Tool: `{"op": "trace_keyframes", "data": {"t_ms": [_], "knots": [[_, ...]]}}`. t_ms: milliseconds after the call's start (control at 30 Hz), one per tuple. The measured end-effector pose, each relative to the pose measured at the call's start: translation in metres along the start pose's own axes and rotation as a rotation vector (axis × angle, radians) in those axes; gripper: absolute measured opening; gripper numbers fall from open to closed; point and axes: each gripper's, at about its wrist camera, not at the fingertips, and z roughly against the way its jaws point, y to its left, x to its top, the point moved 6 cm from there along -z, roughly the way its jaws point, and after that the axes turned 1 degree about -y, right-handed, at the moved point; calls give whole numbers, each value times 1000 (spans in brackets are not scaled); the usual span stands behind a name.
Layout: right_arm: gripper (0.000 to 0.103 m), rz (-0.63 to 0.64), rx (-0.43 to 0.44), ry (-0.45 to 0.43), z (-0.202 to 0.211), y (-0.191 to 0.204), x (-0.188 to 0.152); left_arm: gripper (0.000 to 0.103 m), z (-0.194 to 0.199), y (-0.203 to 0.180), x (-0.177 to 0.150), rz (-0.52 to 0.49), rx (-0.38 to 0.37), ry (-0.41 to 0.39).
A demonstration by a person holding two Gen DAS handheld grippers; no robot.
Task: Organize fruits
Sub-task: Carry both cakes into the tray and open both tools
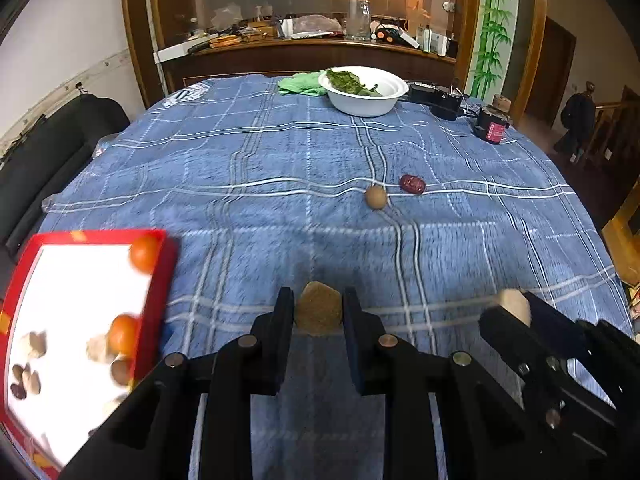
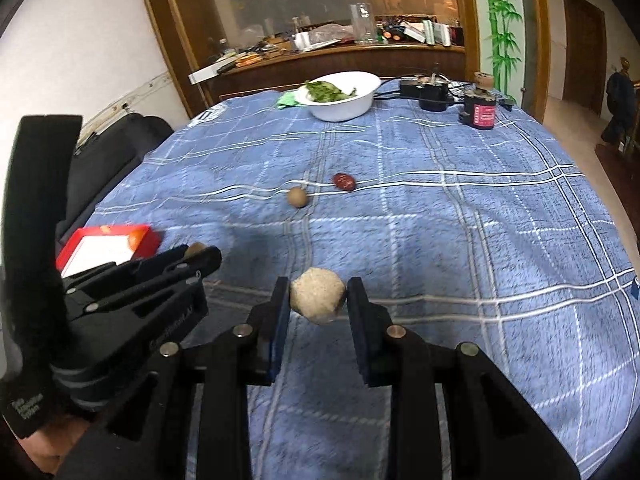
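Blue plaid tablecloth (image 1: 280,168) covers a round table, cluttered wooden sideboard behind. Left gripper (image 1: 319,312) is clamped on a brown rough-skinned round fruit (image 1: 319,314), carried off the cloth. Right gripper (image 2: 319,300), at 3 o'clock of the left one, pinches a paler beige round fruit (image 2: 318,300), also lifted. Red tray (image 1: 158,300) with white floor sits at 9 o'clock of the left gripper, already holding oranges (image 1: 145,254) and small brown and dark fruits.

Step looks like the carry phase: both fruits gripped and headed for the tray. Next move calls for swinging each over the tray floor, lowering, then letting the jaws part.

Left on the cloth toward 12 o'clock: a small tan longan-like fruit (image 1: 376,197) and a red jujube (image 1: 412,184), just beside each other. White bowl (image 1: 364,102) of greens at the far edge.
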Motion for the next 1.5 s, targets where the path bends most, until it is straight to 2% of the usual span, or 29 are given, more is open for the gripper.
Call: {"op": "trace_keyframes", "data": {"t_ms": [433,800,1133,1500], "knots": [[31,113,91,-19,15,79,-15,23,44,71,-29,109,35,-34],[31,193,164,-22,16,138,-22,23,56,119,-45,186,79,-43],[31,217,182,-19,14,155,-25,23,59,136,-53,213,92,-44],[31,234,221,-21,14,174,-27,23,64,175,-67,270,153,-31]]}}
